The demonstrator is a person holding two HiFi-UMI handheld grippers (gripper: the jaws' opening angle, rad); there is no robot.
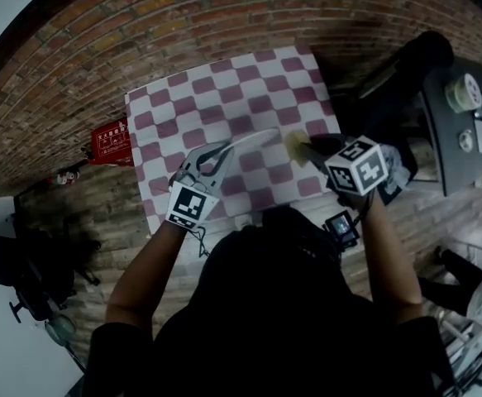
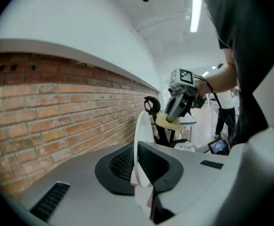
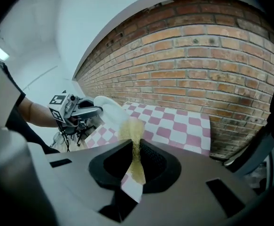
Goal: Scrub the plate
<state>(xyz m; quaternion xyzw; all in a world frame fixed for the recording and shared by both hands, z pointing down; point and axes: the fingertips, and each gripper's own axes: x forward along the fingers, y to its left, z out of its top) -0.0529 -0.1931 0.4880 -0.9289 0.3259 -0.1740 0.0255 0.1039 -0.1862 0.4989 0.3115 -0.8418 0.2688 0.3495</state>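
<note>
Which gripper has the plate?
The left gripper, at the head view's left: its jaws are shut on the rim of the white plate, held on edge. The right gripper grips a yellow sponge instead.

Bench point(image 1: 138, 169): middle of the head view, a rectangle set slightly askew, with its near edge partly hidden at the bottom.
Cover: a checked cloth point(image 1: 249, 98) of dark pink and white squares lies flat on it, covers all of the top that shows, and drops over the left side.
Backdrop: in the right gripper view the cloth-covered top sits centre right, against the brick wall point(image 3: 198, 65).
</note>
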